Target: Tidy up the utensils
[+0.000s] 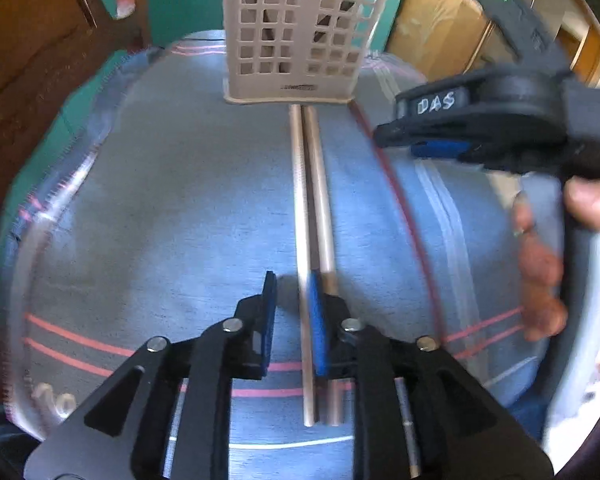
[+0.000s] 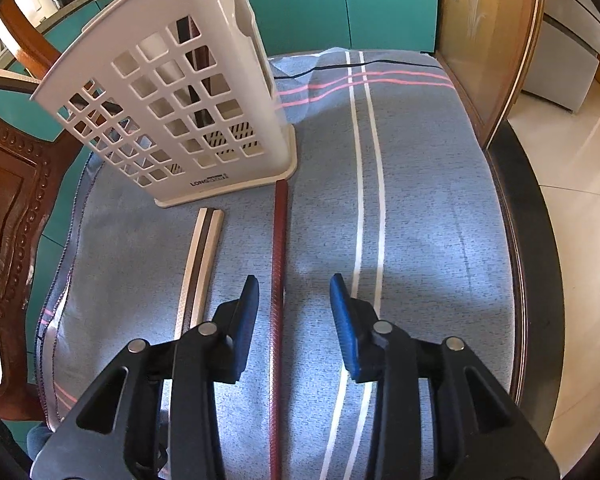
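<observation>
Nearest, the left gripper (image 1: 294,322) stands spread around one of the paired pale chopsticks (image 1: 303,240), its right pad wedged between the two; closing could pinch a single stick and roll its mate aside. The right gripper (image 2: 294,320), also spread, straddles the dark red chopstick (image 2: 278,280). Beyond, the perforated utensil holder (image 2: 188,112) could topple if nudged

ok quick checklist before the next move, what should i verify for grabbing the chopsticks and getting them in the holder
1. Left gripper open: ok, jaws apart.
2. Left gripper lined up on the light chopstick pair: not ok, one stick sits between the fingers, the other lies outside.
3. Right gripper open: ok.
4. Right gripper over the dark red chopstick: ok, stick runs between the fingers.
5. Utensil holder upright on the cloth: ok.
6. Free space inside holder: cannot tell.
</observation>
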Demonstrator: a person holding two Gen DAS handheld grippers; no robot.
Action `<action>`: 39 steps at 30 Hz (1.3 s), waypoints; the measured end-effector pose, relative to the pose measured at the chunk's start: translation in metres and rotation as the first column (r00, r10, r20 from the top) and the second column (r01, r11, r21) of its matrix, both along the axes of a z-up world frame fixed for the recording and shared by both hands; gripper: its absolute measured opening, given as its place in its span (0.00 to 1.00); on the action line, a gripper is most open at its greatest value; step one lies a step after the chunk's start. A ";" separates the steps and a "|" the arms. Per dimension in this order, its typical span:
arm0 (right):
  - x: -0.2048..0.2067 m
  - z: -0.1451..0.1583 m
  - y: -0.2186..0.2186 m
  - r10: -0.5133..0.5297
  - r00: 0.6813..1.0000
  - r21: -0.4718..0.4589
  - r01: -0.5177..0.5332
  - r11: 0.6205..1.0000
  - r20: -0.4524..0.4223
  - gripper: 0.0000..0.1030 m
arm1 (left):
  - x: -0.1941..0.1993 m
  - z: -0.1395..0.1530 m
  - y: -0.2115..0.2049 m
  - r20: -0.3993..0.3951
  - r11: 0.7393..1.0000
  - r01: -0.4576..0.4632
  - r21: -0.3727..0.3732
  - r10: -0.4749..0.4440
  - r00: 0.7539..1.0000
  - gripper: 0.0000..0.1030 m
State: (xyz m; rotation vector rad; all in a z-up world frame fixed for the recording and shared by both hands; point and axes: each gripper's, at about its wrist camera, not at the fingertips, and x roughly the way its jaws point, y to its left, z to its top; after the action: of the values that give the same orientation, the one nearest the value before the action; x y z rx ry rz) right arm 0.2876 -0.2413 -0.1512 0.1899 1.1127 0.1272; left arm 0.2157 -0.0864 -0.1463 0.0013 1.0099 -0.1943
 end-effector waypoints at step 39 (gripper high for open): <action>0.018 -0.010 0.023 0.054 0.998 -0.113 -0.051 0.992 0.026 0.37 | 0.074 0.005 0.016 -0.023 0.996 -0.030 0.080 0.032 0.999 0.34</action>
State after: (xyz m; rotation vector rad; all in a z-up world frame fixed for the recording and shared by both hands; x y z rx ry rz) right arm 0.3059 -0.2178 -0.1611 0.0581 1.0926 0.1139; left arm 0.2898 -0.0702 -0.1417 0.0559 1.0404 -0.1265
